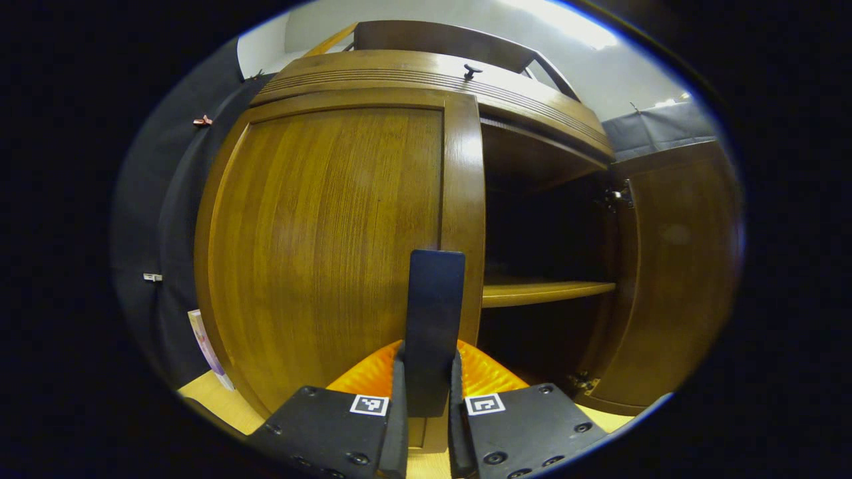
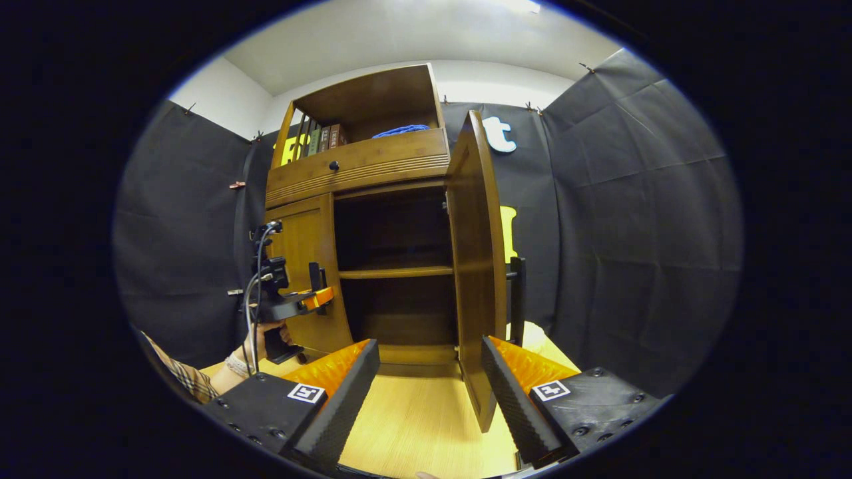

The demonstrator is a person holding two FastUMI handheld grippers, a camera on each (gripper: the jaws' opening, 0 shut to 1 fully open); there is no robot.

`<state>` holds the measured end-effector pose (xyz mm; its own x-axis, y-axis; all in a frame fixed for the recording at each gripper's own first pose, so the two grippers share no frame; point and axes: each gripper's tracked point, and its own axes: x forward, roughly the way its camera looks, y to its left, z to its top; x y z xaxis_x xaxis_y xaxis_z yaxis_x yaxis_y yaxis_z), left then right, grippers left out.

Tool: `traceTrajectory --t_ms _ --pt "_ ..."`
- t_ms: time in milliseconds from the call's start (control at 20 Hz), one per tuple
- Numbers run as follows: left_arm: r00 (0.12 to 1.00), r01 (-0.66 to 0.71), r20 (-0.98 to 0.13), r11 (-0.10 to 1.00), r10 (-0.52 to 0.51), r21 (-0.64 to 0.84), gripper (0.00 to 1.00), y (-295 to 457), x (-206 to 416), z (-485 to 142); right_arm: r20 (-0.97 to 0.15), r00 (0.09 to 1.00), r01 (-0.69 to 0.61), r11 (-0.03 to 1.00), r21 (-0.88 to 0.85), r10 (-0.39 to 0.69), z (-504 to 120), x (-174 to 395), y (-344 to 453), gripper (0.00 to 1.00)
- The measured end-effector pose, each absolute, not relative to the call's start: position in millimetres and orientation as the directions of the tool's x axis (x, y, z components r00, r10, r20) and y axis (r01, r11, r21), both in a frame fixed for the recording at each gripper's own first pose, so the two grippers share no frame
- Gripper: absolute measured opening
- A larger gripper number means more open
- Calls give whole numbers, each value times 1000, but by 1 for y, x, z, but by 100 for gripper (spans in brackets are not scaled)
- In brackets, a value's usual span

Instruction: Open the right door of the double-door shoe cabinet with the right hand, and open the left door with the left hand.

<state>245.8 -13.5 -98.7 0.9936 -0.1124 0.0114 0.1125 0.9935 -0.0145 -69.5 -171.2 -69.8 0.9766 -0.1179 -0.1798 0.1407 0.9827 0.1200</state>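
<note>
— What do we have closest to us?

— In the left gripper view, our left gripper (image 1: 427,399) has its jaws pinched on the dark handle (image 1: 434,319) of the left door (image 1: 326,253). That door lies flat against the shoe cabinet (image 1: 426,76), closed or nearly so. In the right gripper view, our right gripper (image 2: 429,389) hangs over the wooden floor (image 2: 419,426) with its jaws spread wide, nothing between them.

— And just beyond?

— The right door (image 2: 476,266) stands swung out, edge-on toward us, just past the right fingers. To the left we see a hand (image 2: 266,336) holding the left gripper (image 2: 316,283) at the left door's inner edge.

— Farther in?

— The cabinet's dark interior with one shelf (image 2: 393,272) across it. Above sit a drawer with a small knob (image 2: 333,165), then an open top compartment holding books (image 2: 319,140) and something blue (image 2: 399,131).
</note>
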Motion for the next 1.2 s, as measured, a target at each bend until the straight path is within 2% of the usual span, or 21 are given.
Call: traceTrajectory --t_ms 150,200,250,400,450,700,750,850,900,1050,1100,1200 --pt "986 165 3 986 -165 -15 28 -8 213 -97 -183 976 140 982 126 -116 -67 -71 -164 100" --pt "984 177 2 984 -177 -12 28 -6 202 -97 -183 977 135 982 130 -111 -67 -72 -161 96" --pt "982 188 -1 982 -188 -3 27 -3 193 -96 -181 978 128 982 135 -103 -65 -72 -157 100" --pt "976 215 -11 977 -215 5 27 9 163 -95 -183 980 101 985 139 -74 -64 -71 -142 92" --pt "976 218 -11 976 -218 6 28 14 154 -94 -182 981 94 987 133 -69 -64 -70 -138 96" --pt "981 196 -4 980 -196 23 28 43 113 -91 -186 982 54 990 132 -28 -65 -68 -117 96" --pt "982 189 -4 982 -189 21 27 48 107 -90 -186 982 40 990 137 -14 -65 -67 -111 100" --pt "985 174 -5 985 -174 16 27 60 97 -91 -185 983 19 991 135 7 -66 -64 -103 96" --pt "986 164 1 986 -164 15 27 64 92 -89 -186 982 11 991 132 14 -68 -63 -99 100" --pt "993 116 4 993 -116 29 27 82 78 -89 -204 978 -12 992 126 37 -75 -60 -90 100" --pt "995 101 4 994 -101 36 27 86 75 -89 -214 976 -20 992 127 47 -78 -59 -88 96" --pt "997 76 5 996 -76 49 25 97 69 -87 -226 972 -29 991 129 58 -81 -58 -85 96"
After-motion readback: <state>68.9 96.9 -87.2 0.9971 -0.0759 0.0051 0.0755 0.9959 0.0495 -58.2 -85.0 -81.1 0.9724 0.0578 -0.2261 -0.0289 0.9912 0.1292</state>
